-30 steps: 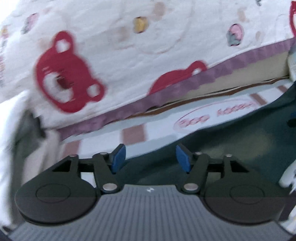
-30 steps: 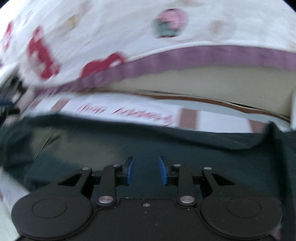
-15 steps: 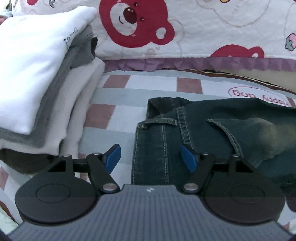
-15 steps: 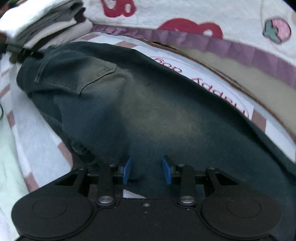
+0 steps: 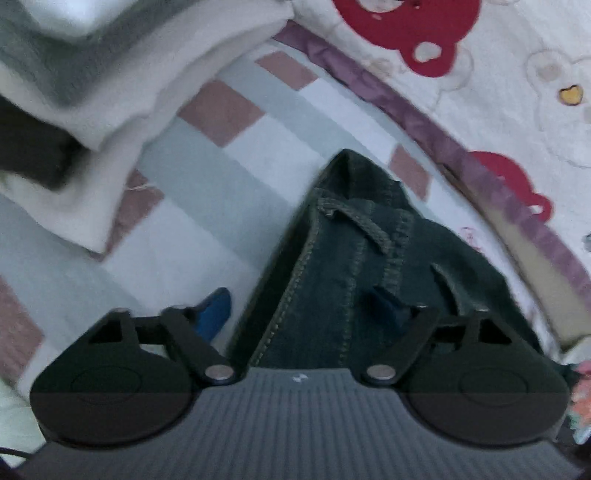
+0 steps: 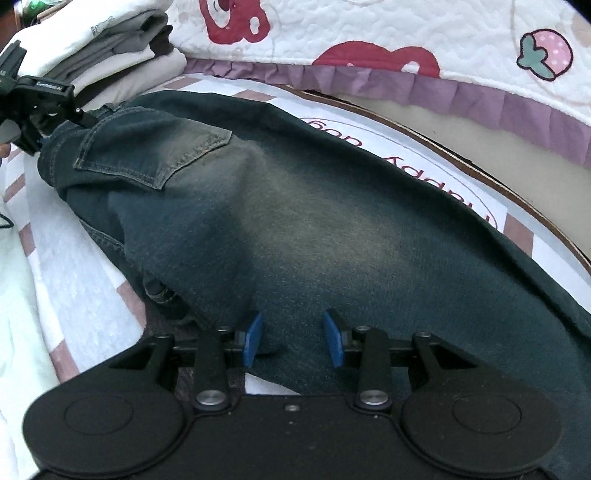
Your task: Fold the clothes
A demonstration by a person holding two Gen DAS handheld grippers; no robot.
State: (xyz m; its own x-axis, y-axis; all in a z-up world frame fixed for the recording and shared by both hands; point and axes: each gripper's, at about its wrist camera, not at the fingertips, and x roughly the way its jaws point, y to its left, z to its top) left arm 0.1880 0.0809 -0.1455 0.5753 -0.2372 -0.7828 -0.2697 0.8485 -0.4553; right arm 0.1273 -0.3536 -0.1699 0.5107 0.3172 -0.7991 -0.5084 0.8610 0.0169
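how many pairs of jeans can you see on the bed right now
1. The jeans lie across the checked sheet, waistband toward the folded clothes stack, with the left gripper closing around the waistband edge. More could be hidden in the stack.

Bear-print quilt (image 6: 406, 26), purple ruffle; checked sheet (image 5: 236, 173) beneath.

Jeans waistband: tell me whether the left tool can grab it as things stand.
Probably yes. The left tool already straddles the waistband edge of the jeans, its jaws closing with denim between them, and nothing lies in the way; the folded stack sits off to the side.
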